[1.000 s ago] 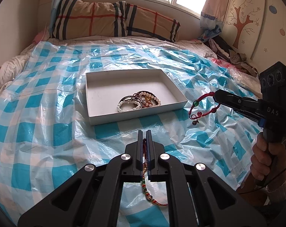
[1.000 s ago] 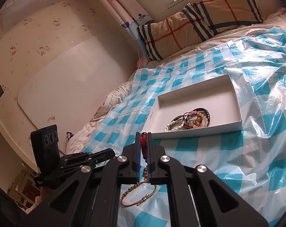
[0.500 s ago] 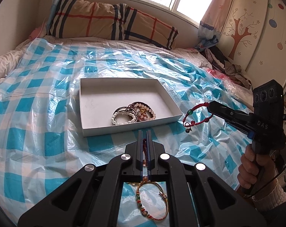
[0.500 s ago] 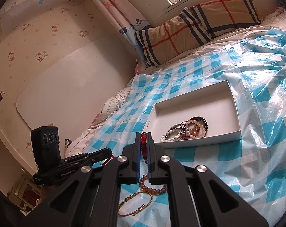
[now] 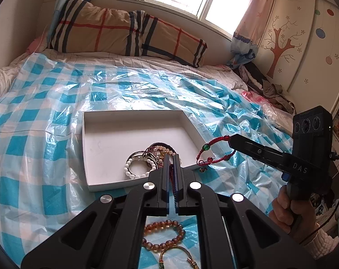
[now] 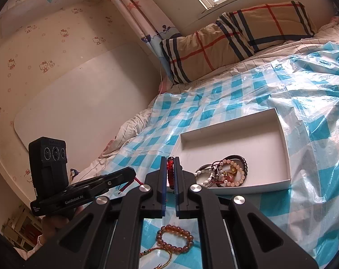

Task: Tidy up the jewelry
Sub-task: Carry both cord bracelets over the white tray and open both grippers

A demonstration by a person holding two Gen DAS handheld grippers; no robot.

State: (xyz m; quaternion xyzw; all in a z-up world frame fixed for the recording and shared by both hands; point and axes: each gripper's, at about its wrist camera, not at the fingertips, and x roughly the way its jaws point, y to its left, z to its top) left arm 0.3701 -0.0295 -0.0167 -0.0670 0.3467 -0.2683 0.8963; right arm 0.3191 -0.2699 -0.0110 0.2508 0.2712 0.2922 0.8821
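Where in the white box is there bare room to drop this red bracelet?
The white box is bare across its far half and along its left wall. The near right corner is crowded with the bracelet pile, white bead bracelet included. The red bracelet hangs at that corner.

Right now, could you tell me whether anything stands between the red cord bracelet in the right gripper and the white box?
Nothing visible does. The right gripper holds the red cord bracelet in the air at the near right corner of the white box, whose far half is bare; the bracelets already in it lie near the front.
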